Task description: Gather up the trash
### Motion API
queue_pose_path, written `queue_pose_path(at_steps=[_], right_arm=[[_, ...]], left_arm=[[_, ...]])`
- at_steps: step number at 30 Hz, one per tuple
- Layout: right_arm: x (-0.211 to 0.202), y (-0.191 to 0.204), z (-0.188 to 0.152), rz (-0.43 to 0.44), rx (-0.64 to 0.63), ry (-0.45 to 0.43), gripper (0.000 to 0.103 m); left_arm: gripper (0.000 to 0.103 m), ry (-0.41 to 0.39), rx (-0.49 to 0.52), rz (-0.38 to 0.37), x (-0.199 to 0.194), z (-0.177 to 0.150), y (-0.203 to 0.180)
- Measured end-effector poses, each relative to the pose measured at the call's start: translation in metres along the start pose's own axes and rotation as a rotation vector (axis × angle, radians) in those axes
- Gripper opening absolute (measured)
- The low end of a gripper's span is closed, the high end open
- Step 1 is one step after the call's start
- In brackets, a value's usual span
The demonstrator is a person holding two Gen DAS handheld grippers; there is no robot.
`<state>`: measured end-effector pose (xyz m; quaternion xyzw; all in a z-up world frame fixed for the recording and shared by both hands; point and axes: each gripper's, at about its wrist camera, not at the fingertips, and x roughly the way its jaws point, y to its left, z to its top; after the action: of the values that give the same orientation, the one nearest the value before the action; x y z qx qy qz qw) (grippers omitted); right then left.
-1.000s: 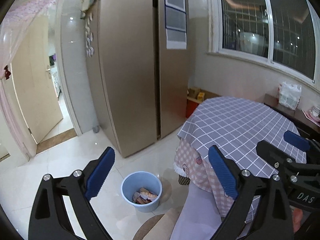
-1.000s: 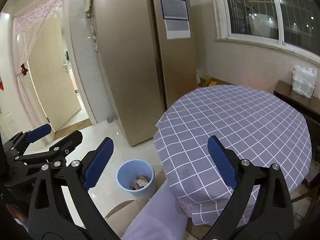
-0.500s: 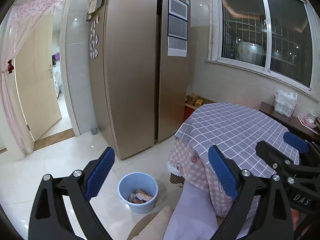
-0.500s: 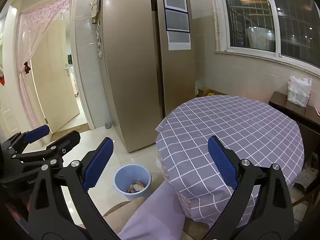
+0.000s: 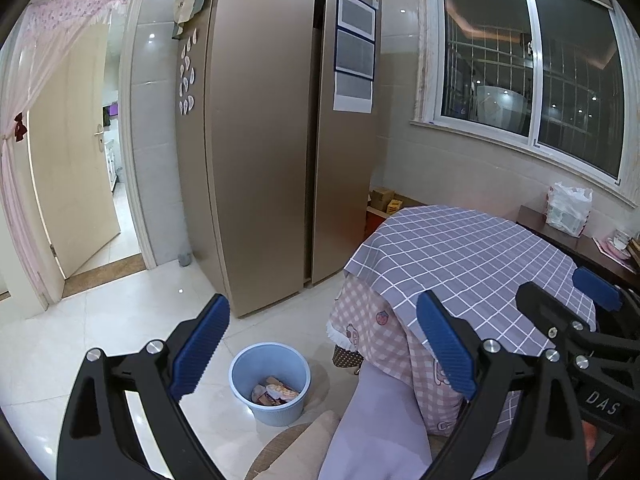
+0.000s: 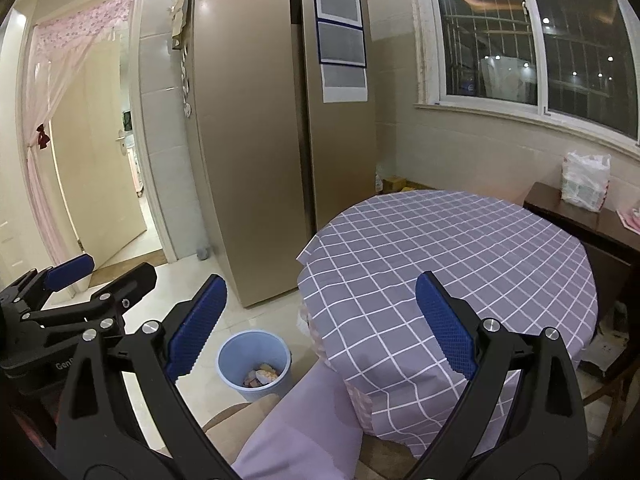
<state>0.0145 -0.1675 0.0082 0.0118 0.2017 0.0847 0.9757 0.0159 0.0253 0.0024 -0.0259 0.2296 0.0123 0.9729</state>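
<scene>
Both hand-held grippers are held up in the air with nothing between the blue pads: the left hand-held gripper (image 5: 323, 344) is spread wide, and the right hand-held gripper (image 6: 321, 324) is spread just as wide. The light blue trash bin (image 5: 270, 384) is seen on the tiled floor (image 5: 120, 320) in the lower middle of the frame, just beside the desk (image 6: 460, 264) with its purple checked cloth. Crumpled trash (image 5: 275, 394) is seen lying at the bottom of the bin. A gold fridge (image 5: 260, 140) fills the upper middle, with a white plastic bag (image 6: 585, 180) at the right edge.
</scene>
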Motion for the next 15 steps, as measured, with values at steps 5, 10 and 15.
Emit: queue_pose_path(at_steps=[5,10,15], right_arm=[[-0.0052,0.0007,-0.0004,-0.003,0.008,-0.015,0.094],[-0.0088,0.0017,0.0009,-0.005,0.007,-0.027,0.094],[-0.0082,-0.0016,0.0001,-0.004,0.009,-0.026,0.094]], left_arm=[[0.093,-0.011,-0.007,-0.003,-0.0049,-0.0003,0.0003],[0.093,-0.022,-0.002,-0.004,-0.0094,-0.0005,0.0015],[0.093,-0.02,-0.002,0.002,-0.0102,0.0008,0.0011]])
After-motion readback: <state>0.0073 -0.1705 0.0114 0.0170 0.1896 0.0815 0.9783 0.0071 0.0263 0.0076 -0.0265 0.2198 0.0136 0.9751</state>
